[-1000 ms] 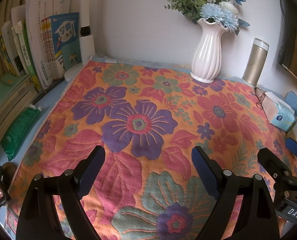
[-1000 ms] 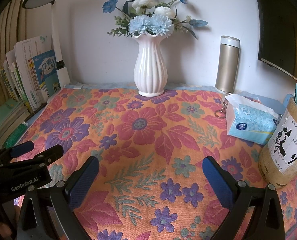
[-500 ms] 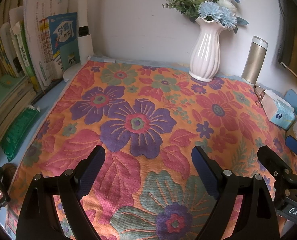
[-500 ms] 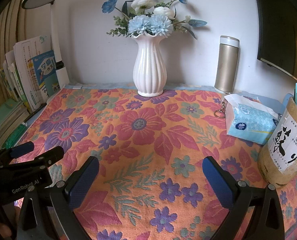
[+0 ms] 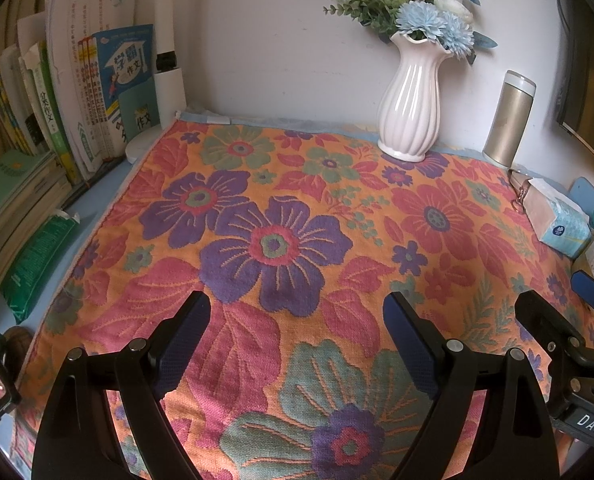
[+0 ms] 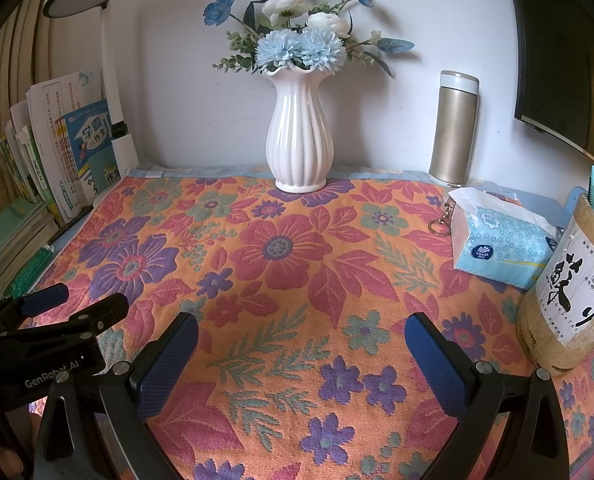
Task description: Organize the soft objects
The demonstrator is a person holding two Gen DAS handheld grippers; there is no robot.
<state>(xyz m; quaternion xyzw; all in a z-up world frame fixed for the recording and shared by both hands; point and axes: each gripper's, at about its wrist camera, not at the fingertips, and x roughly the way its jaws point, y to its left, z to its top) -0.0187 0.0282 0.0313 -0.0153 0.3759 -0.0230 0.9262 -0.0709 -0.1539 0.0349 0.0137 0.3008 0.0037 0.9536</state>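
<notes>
Cloth (image 5: 281, 216) with big red, purple and green flowers on orange lies spread flat over the desk, covering most of its top and reaching back to the wall. Above its near part the left gripper (image 5: 297, 320) hangs with its blue-padded jaws wide apart and nothing between them, tilted down toward a purple flower. Just beside it, the right gripper (image 6: 301, 344) hovers over the cloth's near right part, its jaws also spread wide and empty; neither one touches the fabric. A white ribbed vase (image 6: 299, 136) of blue and white flowers stands on the back edge of the cloth, and a gold flask (image 6: 454, 128) stands against the wall to its right. A blue tissue pack (image 6: 501, 244) lies on the cloth's right side, with a key ring (image 6: 441, 222) touching its left end and a pen holder (image 6: 565, 296) near it at the right edge. Books (image 5: 69, 104) stand and lie stacked along the left, beside a white lamp (image 6: 109, 76), and a green packet (image 5: 37, 264) lies on the bare desk left of the cloth.
</notes>
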